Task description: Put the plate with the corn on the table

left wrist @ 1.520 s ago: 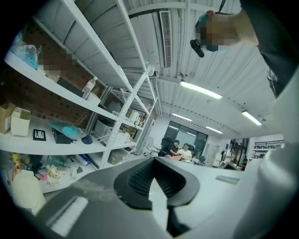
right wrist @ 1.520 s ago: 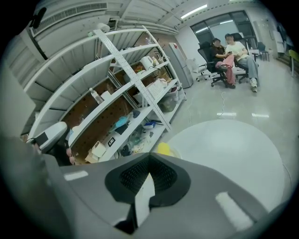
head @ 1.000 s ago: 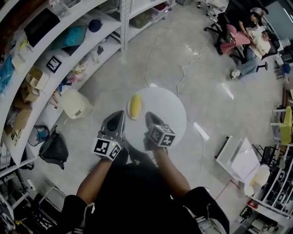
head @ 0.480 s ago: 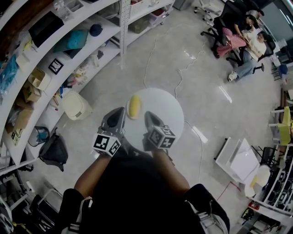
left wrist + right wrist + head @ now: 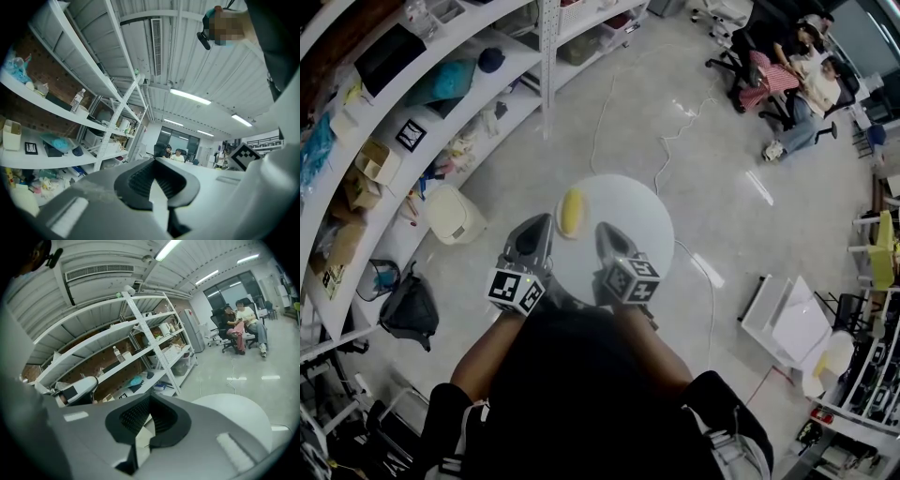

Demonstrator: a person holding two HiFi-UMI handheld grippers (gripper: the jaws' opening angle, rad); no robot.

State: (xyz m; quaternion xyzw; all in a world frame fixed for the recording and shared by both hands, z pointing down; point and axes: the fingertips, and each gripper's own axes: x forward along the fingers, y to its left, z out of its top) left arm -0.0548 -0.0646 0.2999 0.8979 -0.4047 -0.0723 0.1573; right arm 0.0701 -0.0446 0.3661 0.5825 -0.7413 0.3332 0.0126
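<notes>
Over the last second the plate (image 5: 562,226) with the corn (image 5: 572,212) stayed on the table (image 5: 642,220). The left gripper (image 5: 540,226) and right gripper (image 5: 605,232) flanked it, jaws closed and empty, so the placing looked done.

The plate (image 5: 560,228) under the corn (image 5: 572,212) barely shows against the tabletop (image 5: 637,225); fingers (image 5: 536,239) hide its near rim.
</notes>
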